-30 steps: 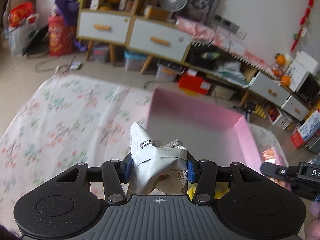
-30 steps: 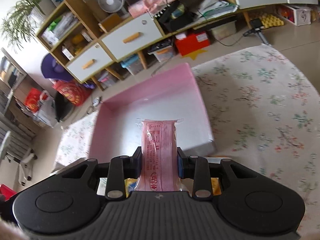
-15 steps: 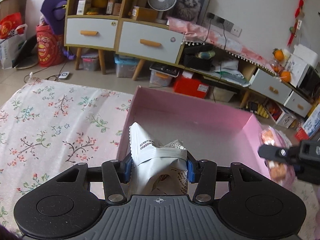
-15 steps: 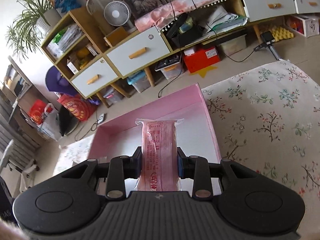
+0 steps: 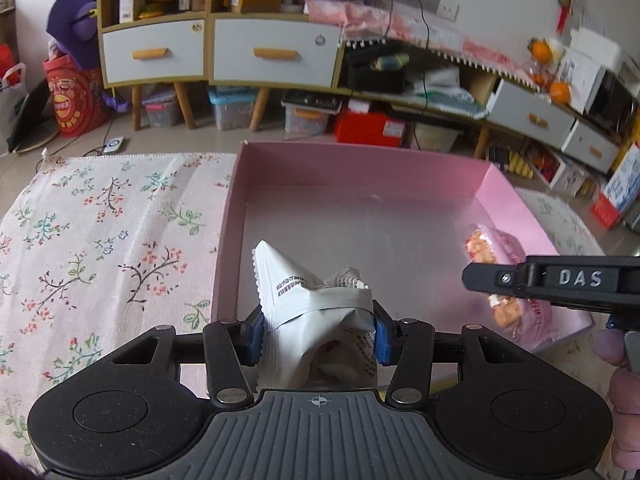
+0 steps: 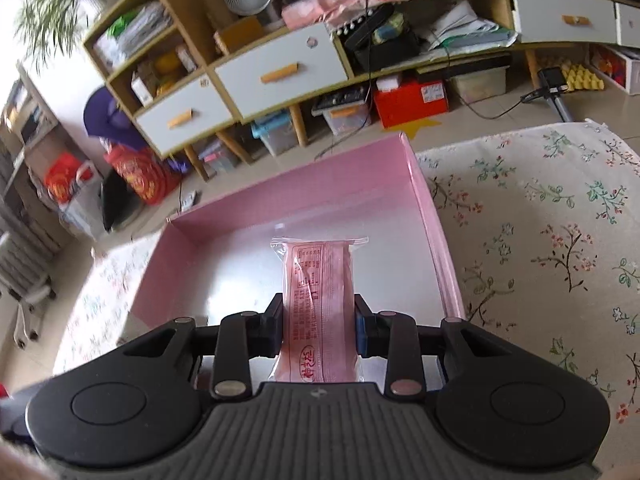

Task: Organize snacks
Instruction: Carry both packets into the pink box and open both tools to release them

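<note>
A shallow pink box (image 5: 228, 216) with a grey floor lies on the flowered cloth; it also shows in the right wrist view (image 6: 436, 224). My left gripper (image 5: 318, 332) is shut on a crumpled white snack packet (image 5: 312, 312), held over the box's near left part. My right gripper (image 6: 318, 330) is shut on a pink snack packet (image 6: 318, 300), held over the box's near middle. In the left wrist view the right gripper (image 5: 560, 280) reaches in from the right with the pink packet (image 5: 500, 248) over the box's right side.
The flowered cloth (image 5: 100, 240) spreads left of the box and to its right (image 6: 560, 240). Beyond the table stand cabinets with white drawers (image 5: 276, 56), storage bins, a red box (image 5: 372, 126) and cables on the floor.
Both grippers have moved forward and lower over the pink box, each still holding its packet. The right gripper and its pink packet have come further into the left wrist view.
</note>
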{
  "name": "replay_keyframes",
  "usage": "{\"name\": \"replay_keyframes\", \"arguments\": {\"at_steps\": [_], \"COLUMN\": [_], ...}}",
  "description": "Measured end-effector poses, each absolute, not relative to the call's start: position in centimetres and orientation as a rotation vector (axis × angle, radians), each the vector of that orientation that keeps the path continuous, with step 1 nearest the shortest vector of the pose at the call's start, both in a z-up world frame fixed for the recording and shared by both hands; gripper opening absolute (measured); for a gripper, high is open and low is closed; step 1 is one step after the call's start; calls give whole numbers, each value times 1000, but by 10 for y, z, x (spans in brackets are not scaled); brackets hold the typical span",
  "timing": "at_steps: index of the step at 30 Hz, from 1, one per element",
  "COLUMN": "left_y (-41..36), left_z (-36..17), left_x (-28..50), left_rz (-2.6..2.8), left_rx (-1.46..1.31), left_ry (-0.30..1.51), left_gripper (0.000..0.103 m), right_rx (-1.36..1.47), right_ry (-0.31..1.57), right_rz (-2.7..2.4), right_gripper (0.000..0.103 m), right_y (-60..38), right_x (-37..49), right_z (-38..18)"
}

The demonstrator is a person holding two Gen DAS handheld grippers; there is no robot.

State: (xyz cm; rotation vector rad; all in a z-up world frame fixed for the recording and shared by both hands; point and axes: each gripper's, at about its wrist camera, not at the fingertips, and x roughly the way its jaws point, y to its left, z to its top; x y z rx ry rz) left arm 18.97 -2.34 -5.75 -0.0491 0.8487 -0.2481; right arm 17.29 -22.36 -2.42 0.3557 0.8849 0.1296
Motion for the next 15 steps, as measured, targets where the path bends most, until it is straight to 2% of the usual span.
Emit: {"name": "replay_keyframes", "arguments": {"at_steps": [8,11,13,14,15], "left_y": [-22,-23,-26,-27,-28], "left_z": [-55,-54,-52,-49,-47], "left_x": [186,181,175,173,170], "left_rz": [-245,-256,-261,-265,-266], "left_rx": [-36,-19,-1,2,4], "left_ry": [912,888,868,858,848], "left_gripper": [49,57,71,75,81], "right_rx": [298,297,297,300,300], "right_ry": [987,973,943,934,920], "right_rz": [111,130,142,147,145], "right_gripper": [30,34,41,48,62], "right_y": [-217,-217,-218,-217,-217], "right_x": [169,165,160,160,158], "right_z": [-24,-23,-19,-16,-12]}}
